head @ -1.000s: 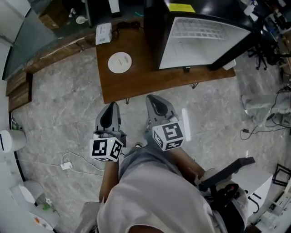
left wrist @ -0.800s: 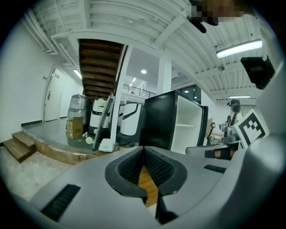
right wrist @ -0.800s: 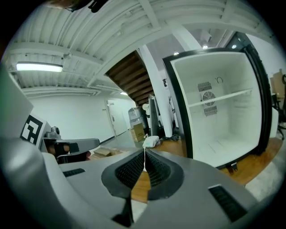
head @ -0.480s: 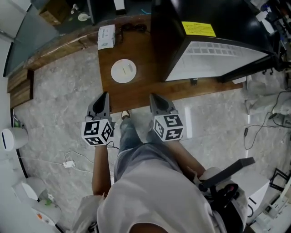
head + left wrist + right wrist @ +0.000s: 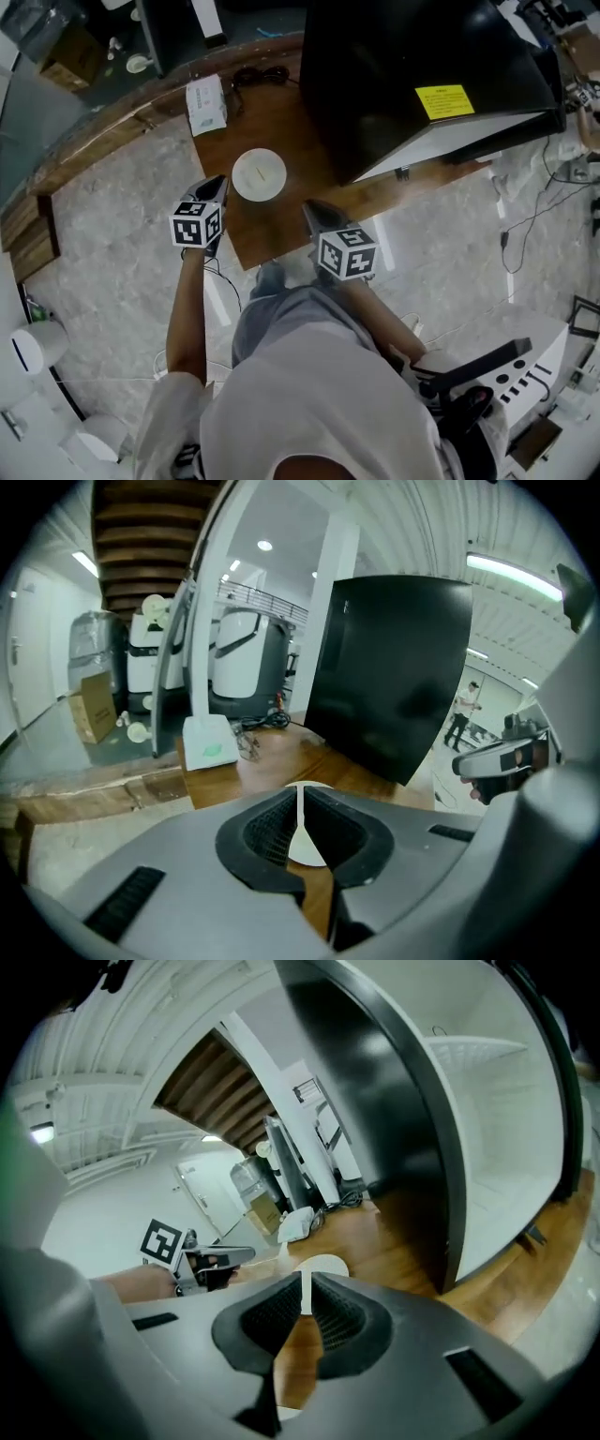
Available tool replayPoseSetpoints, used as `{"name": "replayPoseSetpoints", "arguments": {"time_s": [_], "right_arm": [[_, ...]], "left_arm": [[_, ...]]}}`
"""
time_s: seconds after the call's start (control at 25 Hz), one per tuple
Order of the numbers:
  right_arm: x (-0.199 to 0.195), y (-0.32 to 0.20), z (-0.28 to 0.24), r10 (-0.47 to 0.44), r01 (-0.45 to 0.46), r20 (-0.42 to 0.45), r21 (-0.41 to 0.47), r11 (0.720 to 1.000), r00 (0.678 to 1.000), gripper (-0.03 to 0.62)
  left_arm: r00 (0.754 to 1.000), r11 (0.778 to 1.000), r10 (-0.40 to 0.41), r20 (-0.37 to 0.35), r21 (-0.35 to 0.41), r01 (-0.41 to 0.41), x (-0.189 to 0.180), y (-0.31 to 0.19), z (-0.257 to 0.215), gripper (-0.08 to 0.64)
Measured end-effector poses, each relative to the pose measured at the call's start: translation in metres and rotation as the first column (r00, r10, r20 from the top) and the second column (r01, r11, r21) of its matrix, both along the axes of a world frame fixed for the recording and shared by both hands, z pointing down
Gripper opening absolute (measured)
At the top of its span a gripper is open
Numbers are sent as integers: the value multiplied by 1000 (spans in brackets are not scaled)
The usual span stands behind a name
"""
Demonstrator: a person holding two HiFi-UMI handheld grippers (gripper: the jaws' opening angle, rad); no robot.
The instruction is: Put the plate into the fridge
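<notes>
One plate on table, just ahead of left gripper.

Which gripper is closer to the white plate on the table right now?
Left. The left gripper sits just beside the plate, at its left edge; the right gripper hangs farther off, over the table's near edge.
</notes>
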State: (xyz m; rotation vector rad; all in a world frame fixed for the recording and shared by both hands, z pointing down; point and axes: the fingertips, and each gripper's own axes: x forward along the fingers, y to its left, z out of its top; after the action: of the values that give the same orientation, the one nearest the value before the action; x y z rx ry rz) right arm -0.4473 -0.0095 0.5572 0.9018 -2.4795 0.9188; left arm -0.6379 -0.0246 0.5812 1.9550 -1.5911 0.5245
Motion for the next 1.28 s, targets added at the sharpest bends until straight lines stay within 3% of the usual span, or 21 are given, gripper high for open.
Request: {"name": "replayPoseSetpoints", "arguments": {"time_s": [0.2,0.28,0.48,0.64,0.84,1.04,1.28], "right_arm": [[-43,0,46,61,-56,41,-110,992,997,35],[-57,-10,68,94,-82,64,-169,982,994,126],[-70,-32,112,193,-175,42,-264,948,980,156],[-79,-40,138,244,-219,28,-346,912,969,156],[-82,-51,167,318,-291,-6,-418,861,948,158],[-83,-55,189,372,-332,-14,-482,811,928,158],[-89,-63,193,400,-307,53,-552,775,915,157]], "left_arm": [[984,979,173,-33,-106,-176,-22,-41,46,21],[975,964,218,-50,-145,-223,-30,-59,67,21],[935,906,347,-67,-235,-353,-30,-90,105,21],[912,868,409,-29,-295,-399,-35,-100,122,21],[876,801,477,-65,-377,-464,-31,-99,152,21],[876,803,471,-101,-362,-474,-27,-99,160,21],[865,799,492,-98,-344,-493,-24,-96,160,21]]}}
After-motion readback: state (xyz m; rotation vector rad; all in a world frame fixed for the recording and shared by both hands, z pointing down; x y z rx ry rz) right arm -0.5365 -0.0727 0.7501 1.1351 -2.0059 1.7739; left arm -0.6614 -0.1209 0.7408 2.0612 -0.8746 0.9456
